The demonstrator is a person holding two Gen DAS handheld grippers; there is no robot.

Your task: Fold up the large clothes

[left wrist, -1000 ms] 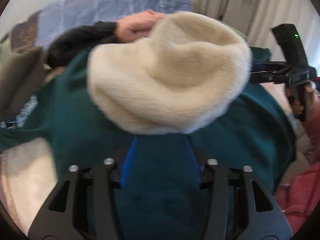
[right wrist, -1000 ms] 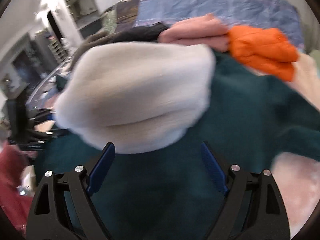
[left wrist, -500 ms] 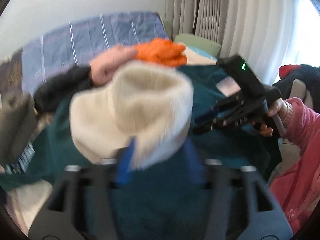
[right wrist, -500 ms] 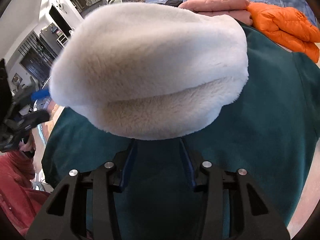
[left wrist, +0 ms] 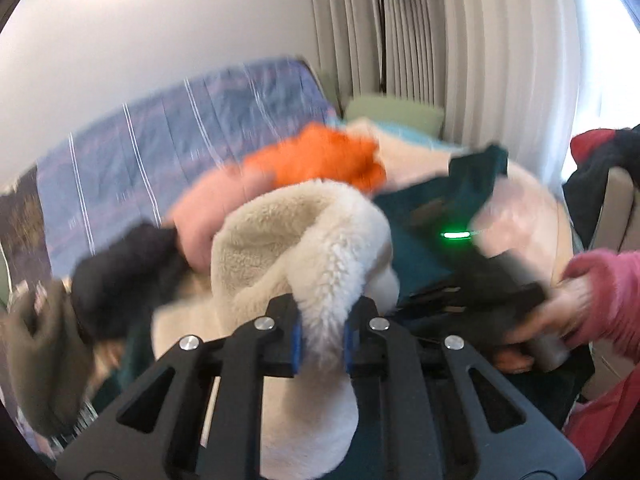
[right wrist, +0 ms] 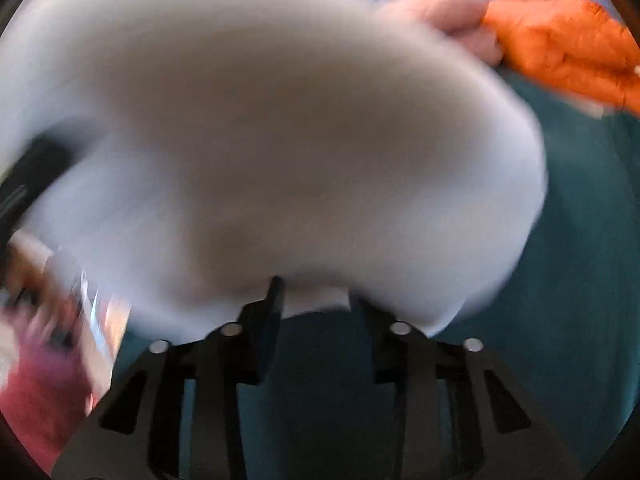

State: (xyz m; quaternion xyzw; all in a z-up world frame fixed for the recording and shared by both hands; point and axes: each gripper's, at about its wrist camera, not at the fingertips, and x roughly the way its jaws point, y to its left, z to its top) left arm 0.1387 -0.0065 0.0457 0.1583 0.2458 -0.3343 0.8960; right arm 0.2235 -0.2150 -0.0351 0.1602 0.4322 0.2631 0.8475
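Note:
A cream fleece garment [left wrist: 304, 248] bunches in front of both cameras. My left gripper [left wrist: 320, 336] is shut on a thick fold of it and holds it raised. In the right wrist view the same fleece [right wrist: 280, 128] fills most of the frame, blurred. My right gripper [right wrist: 314, 300] has its fingers close together at the fleece's lower edge, and a small fold sits between them. A dark green garment [right wrist: 580, 260] lies spread underneath. The right gripper also shows in the left wrist view [left wrist: 472, 276], held by a hand in a pink sleeve.
Folded orange [left wrist: 320, 156], pink [left wrist: 208, 216] and black [left wrist: 116, 272] clothes lie behind on a bed with a blue striped cover [left wrist: 168, 120]. An olive item [left wrist: 40, 352] sits at the left. Curtains [left wrist: 460, 40] and a floor lamp [left wrist: 382, 20] stand behind.
Both grippers have closed on the cream fleece. The left gripper has lifted and tilted up, so the wall and curtains show. The fleece has moved nearer the right camera.

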